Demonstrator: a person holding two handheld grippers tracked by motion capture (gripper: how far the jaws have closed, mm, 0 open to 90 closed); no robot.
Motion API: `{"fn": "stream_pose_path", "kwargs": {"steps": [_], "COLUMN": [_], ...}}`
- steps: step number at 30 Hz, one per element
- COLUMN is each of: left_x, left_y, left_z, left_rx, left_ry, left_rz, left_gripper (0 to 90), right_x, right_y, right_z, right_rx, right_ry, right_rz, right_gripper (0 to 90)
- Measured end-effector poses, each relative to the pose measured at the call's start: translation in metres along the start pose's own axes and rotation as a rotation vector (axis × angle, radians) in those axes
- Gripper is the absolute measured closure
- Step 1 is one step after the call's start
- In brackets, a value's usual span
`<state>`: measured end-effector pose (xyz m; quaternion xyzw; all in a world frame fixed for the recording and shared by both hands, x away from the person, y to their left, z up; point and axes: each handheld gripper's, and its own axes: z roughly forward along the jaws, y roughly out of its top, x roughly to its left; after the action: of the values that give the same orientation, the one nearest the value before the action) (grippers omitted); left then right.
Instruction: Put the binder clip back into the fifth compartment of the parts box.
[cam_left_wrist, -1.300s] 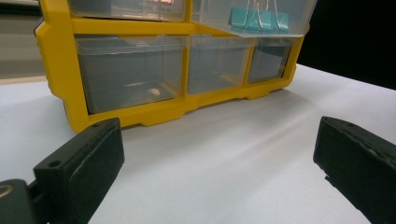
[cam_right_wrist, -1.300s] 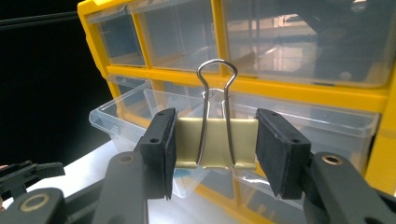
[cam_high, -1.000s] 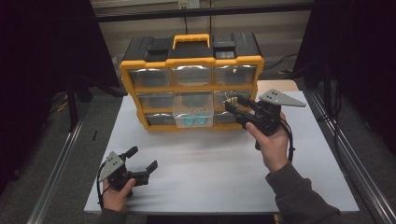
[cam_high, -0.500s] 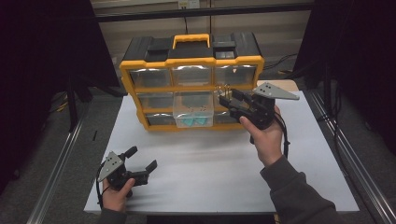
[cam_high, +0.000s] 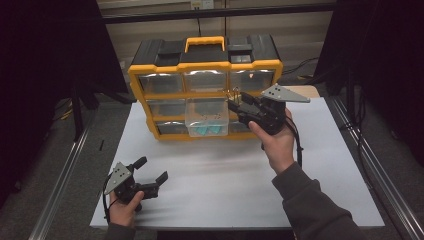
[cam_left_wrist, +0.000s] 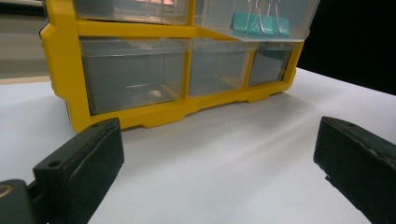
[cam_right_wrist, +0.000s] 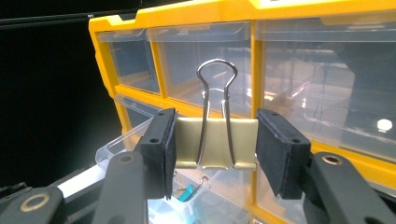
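The open drawer (cam_high: 206, 117) juts from the cabinet (cam_high: 205, 67) on the table (cam_high: 240, 180).

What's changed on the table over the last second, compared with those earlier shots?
The right gripper, shut on a gold binder clip, moved left along the front of the yellow organizer toward the pulled-out middle drawer holding teal clips. It took hold of nothing new and let go of nothing. The left gripper stayed open and in place near the table's front edge, and the drawer stayed open.
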<state>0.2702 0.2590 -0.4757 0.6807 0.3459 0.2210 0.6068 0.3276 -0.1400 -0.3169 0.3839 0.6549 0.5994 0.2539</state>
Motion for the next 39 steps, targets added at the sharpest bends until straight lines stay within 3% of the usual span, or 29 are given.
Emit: {"fn": "stream_pose_path", "kwargs": {"steps": [2,3,5,9,39], "left_x": [0.000,0.002,0.001,0.000,0.001], "left_y": [0.000,0.001,0.000,0.000,0.000], "left_z": [0.000,-0.002,0.000,0.000,0.000], "left_rx": [0.001,0.018,0.002,0.000,0.002], "left_ry": [0.002,-0.001,0.002,-0.002,-0.001], "left_rz": [0.009,0.035,0.009,0.005,0.005], "left_gripper": [1.8,1.8,1.8,1.7,1.7], "right_x": [0.002,0.002,0.004,0.006,0.019], "right_y": [0.000,0.001,0.001,0.001,-0.011], "right_z": [0.002,0.003,0.005,0.009,0.033], "right_rx": [0.000,-0.001,0.000,0.003,0.046], "right_ry": [0.001,0.002,0.004,0.005,0.042], "right_rz": [-0.003,-0.006,-0.010,-0.012,-0.033], "right_gripper": [50.2,50.3,50.2,50.3,50.3]}}
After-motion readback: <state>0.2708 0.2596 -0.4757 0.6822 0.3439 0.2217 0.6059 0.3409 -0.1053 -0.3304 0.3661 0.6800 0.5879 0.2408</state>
